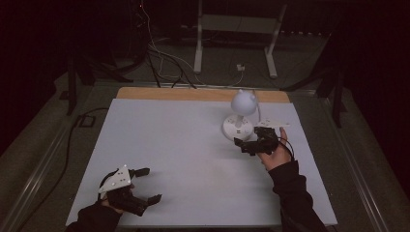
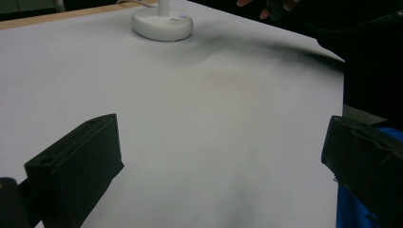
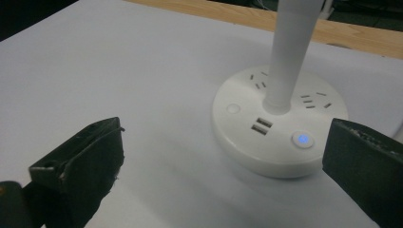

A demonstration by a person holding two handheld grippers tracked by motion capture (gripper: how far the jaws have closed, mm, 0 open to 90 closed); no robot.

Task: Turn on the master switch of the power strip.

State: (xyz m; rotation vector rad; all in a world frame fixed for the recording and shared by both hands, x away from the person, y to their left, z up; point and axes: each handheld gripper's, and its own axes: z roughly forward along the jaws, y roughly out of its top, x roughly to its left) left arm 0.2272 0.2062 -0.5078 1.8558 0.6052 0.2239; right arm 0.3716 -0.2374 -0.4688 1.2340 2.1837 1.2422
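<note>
A big white sheet (image 1: 183,159) covers the table, with a strip of light brown wood (image 1: 193,94) showing along its far edge. A small white lamp with a round flat base and a ball-shaped head (image 1: 240,116) stands on the sheet, toward two o'clock from the middle of the table. The base has plug holes, two little flat slots, a plain round button and a round button that glows blue (image 3: 303,139). A straight white pole (image 3: 291,52) goes up from the middle of the base.

The right gripper (image 1: 243,144) is held in the person's right hand (image 1: 275,155), just beside the lamp base at about five o'clock from it. Its two black jaws are wide apart and hold nothing. In the right gripper view the base sits close ahead, between the jaws but not touching them.

The left gripper (image 1: 148,185) is down at seven o'clock on the sheet, well apart from the lamp. Its jaws are wide apart too, with bare white sheet between them. In the left gripper view the lamp base (image 2: 162,23) is far off at twelve o'clock.
</note>
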